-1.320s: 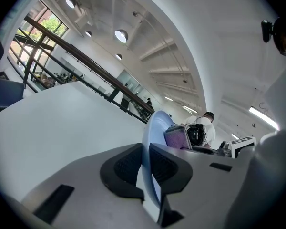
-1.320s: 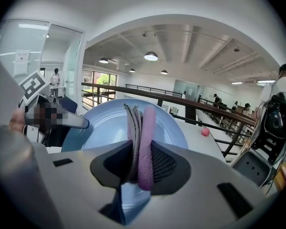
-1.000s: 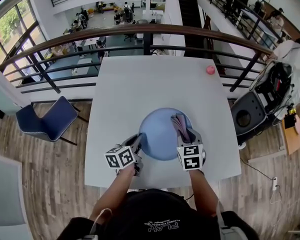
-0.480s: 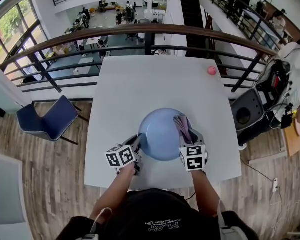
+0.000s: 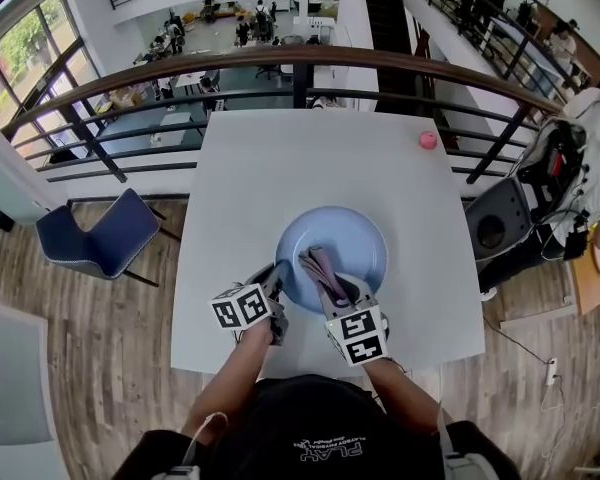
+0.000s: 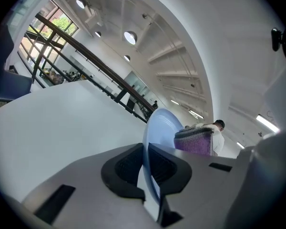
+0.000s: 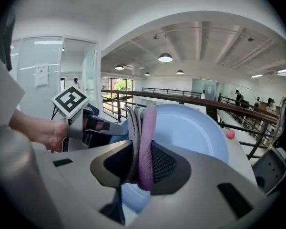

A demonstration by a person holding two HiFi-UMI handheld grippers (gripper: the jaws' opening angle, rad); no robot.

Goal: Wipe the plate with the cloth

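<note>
With the left gripper jaws just tightened on the plate rim, I press the cloth, pinched in the right gripper jaws, flat ahead of them.

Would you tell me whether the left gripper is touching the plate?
Touching: in the left gripper view, the left gripper, jaws just closing further, pinches the plate by its rim.

Pink ball (on white table)
</note>
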